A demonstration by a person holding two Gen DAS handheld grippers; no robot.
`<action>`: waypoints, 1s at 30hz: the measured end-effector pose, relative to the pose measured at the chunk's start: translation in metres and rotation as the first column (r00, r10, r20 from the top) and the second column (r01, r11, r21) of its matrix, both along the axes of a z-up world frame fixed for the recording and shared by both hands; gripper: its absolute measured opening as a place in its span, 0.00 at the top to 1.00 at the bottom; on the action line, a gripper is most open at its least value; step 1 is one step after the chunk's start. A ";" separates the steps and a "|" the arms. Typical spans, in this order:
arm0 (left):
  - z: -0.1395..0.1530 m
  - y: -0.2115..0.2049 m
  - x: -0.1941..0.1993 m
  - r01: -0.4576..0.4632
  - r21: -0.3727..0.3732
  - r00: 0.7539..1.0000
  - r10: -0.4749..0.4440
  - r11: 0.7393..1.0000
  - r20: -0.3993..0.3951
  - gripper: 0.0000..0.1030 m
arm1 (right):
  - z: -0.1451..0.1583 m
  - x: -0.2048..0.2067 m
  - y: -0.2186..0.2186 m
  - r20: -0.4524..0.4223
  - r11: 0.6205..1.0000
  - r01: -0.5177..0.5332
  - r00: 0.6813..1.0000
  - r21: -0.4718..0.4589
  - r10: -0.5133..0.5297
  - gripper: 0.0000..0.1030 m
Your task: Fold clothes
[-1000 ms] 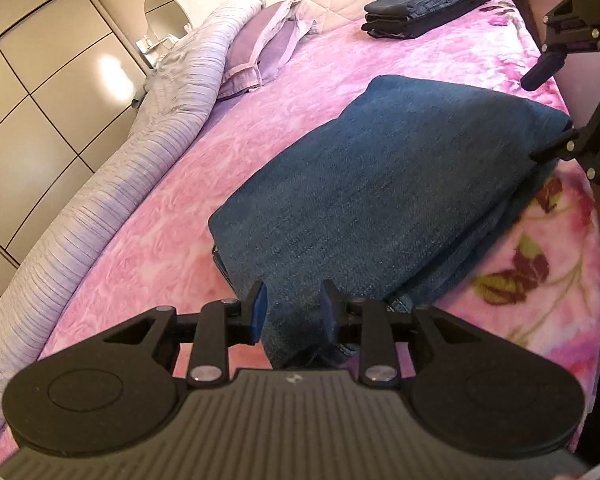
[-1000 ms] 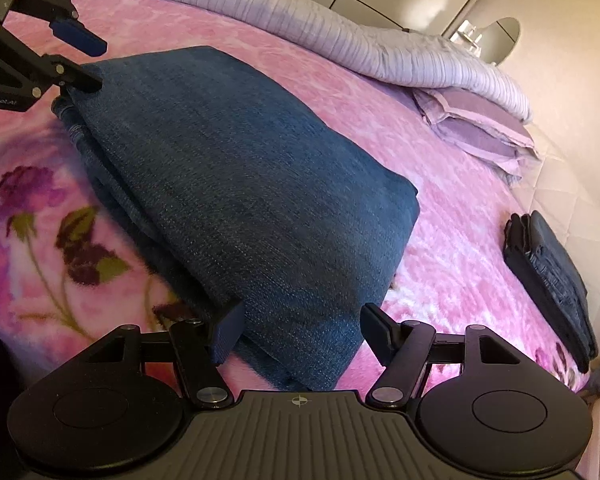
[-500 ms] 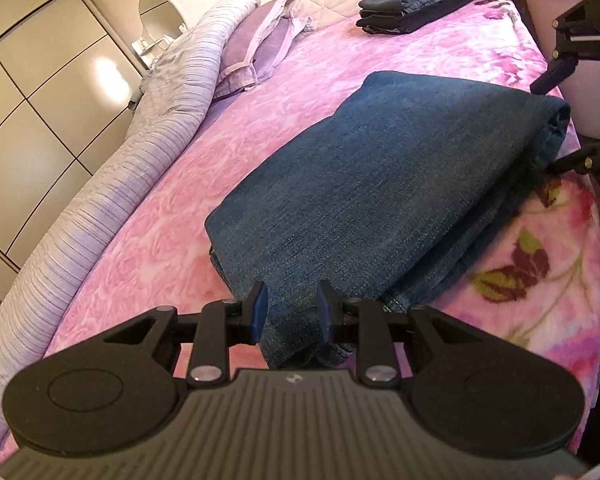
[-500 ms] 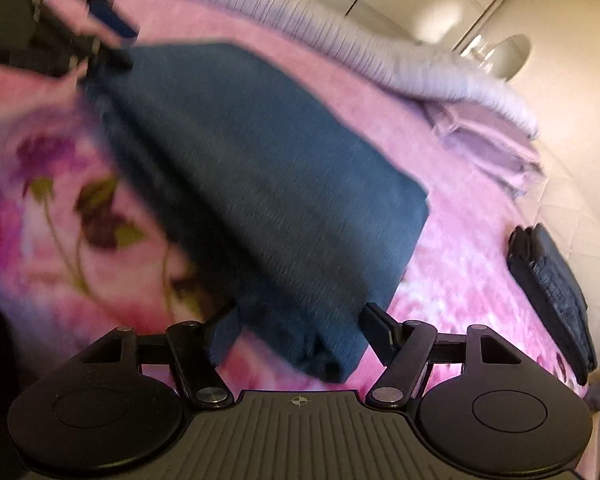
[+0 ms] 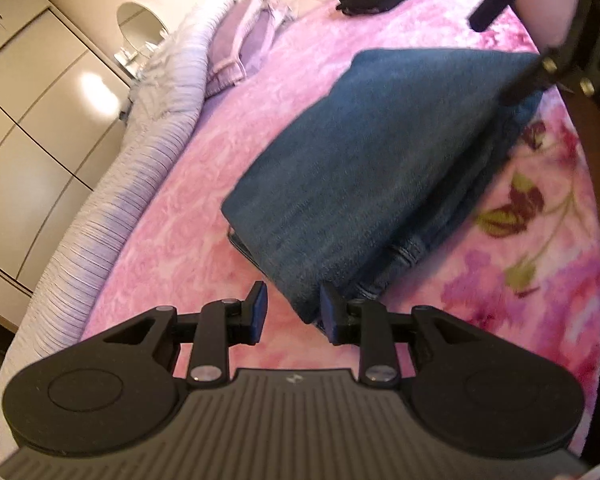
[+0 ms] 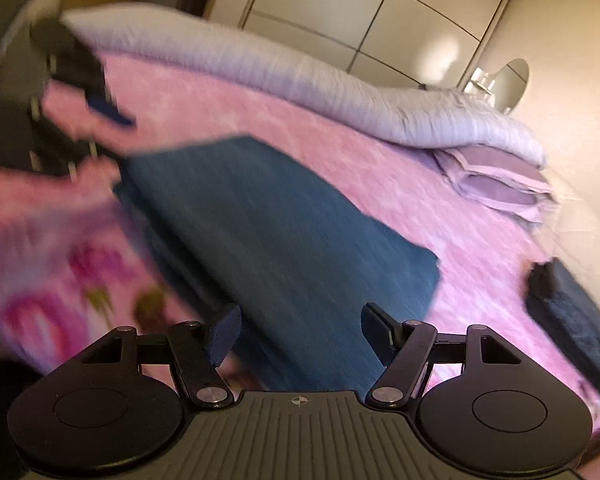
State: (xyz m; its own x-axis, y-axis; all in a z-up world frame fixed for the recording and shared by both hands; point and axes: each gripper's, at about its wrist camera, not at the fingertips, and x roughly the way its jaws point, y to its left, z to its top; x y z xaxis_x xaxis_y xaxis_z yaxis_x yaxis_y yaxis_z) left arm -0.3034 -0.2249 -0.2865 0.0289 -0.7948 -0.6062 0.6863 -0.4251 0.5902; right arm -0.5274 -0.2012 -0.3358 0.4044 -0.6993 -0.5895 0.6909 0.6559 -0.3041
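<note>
Pink floral bed [image 5: 540, 272]: folded blue denim jeans [image 5: 372, 168]; left tongs [image 5: 293, 312] slack around corner, right tongs [image 6: 298, 330] open; fold may slump.

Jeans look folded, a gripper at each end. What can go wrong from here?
1. The left gripper has just been opening, and the folded jeans' corner seems to lie against one pad only. Closing now may catch just the top layer and peel the fold open.
2. The right gripper stands wide open by the other end and its view is smeared. A quick move may snag the jeans and drag them askew.
</note>
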 end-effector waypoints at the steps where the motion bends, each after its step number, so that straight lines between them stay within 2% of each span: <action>1: -0.002 -0.002 -0.001 0.002 0.012 1.000 -0.002 1.000 0.005 0.75 | 0.004 0.004 -0.002 0.049 1.000 0.004 0.999 0.025 -0.005 0.33; 4: -0.008 -0.006 -0.004 0.009 0.037 1.000 -0.010 0.999 0.013 0.75 | 0.011 0.013 -0.016 0.147 0.996 0.036 0.988 0.081 -0.048 0.33; 7: -0.012 -0.008 -0.005 0.009 0.038 1.000 -0.009 0.999 0.007 0.76 | 0.011 0.022 -0.030 0.168 0.991 0.072 0.982 0.115 -0.091 0.33; 12: -0.011 -0.009 0.000 0.009 0.041 1.000 -0.009 0.999 -0.023 0.75 | -0.008 0.035 -0.044 0.099 0.976 0.102 0.987 0.193 -0.123 0.33; 16: -0.013 -0.009 0.002 0.013 0.041 0.999 -0.012 0.999 -0.035 0.75 | -0.014 0.027 -0.045 0.129 0.970 0.120 0.980 0.210 -0.150 0.33; 21: -0.012 -0.008 0.000 0.016 0.036 0.999 -0.015 0.999 -0.030 0.75 | -0.022 0.028 -0.040 0.092 0.979 0.112 0.987 0.172 -0.129 0.33; 30: -0.011 -0.006 -0.002 0.015 0.031 1.000 -0.015 0.999 -0.007 0.75 | -0.022 0.036 -0.044 0.042 0.982 0.099 0.993 0.163 -0.108 0.33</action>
